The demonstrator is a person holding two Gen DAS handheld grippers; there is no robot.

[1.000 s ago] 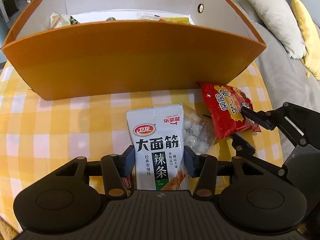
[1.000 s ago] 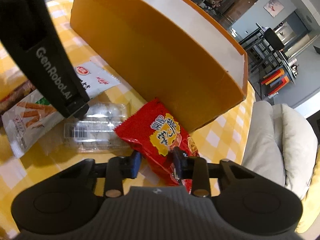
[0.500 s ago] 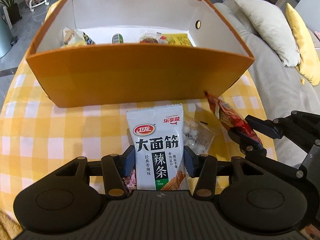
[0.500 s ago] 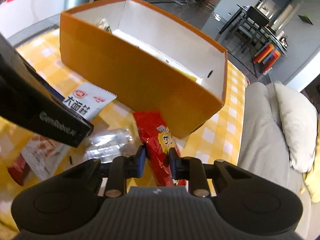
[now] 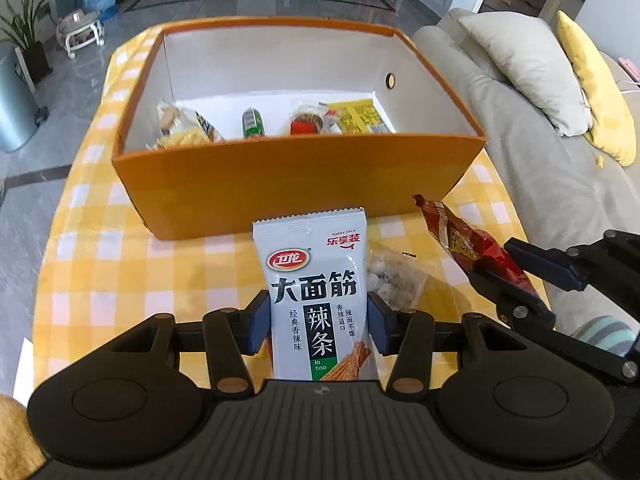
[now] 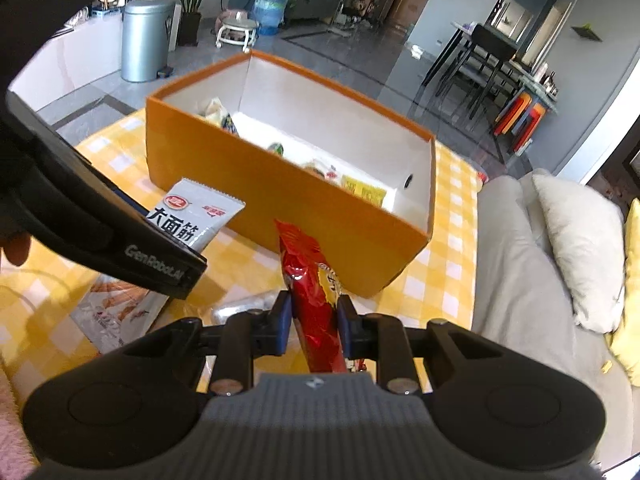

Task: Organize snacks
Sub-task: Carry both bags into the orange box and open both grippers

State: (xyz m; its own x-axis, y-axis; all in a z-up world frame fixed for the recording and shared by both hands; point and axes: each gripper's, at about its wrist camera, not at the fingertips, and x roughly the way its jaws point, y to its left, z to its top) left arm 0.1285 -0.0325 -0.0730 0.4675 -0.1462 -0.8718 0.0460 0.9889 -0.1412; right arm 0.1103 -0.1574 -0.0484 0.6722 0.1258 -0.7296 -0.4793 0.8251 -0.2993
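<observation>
At twelve o'clock from both tools the orange box (image 5: 298,184) is seen; the left tool (image 5: 318,322) is clamped on the white packet (image 5: 316,280), long axis boxward; the right tool (image 6: 314,318) has just been closing and is pinched on the red packet (image 6: 312,300).

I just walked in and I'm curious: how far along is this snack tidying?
Partway. Several snacks already lie inside the orange box. In hand: the left gripper holds a white spicy-strip packet and the right gripper a red packet, both lifted before the box. Left on the checked tablecloth: a clear bag of pale candies, and another packet in the right view.
</observation>
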